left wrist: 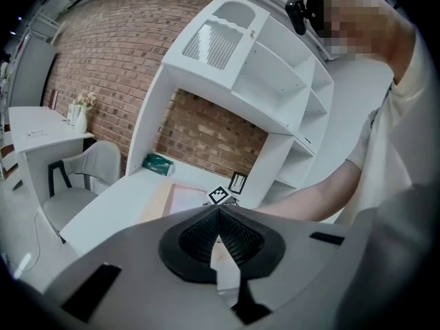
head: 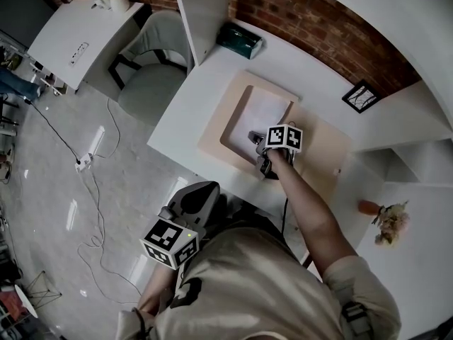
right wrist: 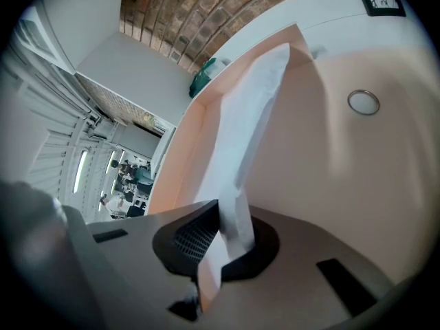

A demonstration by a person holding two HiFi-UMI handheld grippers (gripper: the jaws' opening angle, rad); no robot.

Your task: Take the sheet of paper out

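We found the right gripper (right wrist: pixel 227 234) pinching the sheet of paper (right wrist: pixel 251 115), and the left gripper (left wrist: pixel 218 213) closed on nothing.
The right jaws gripped the sheet's near edge. From there the paper ran away from us, over the open peach folder (right wrist: pixel 344 163) that lay on the white worktop (head: pixel 185 115). The left jaws were pressed together, held off the worktop's near side by the person's body, well apart from the folder.
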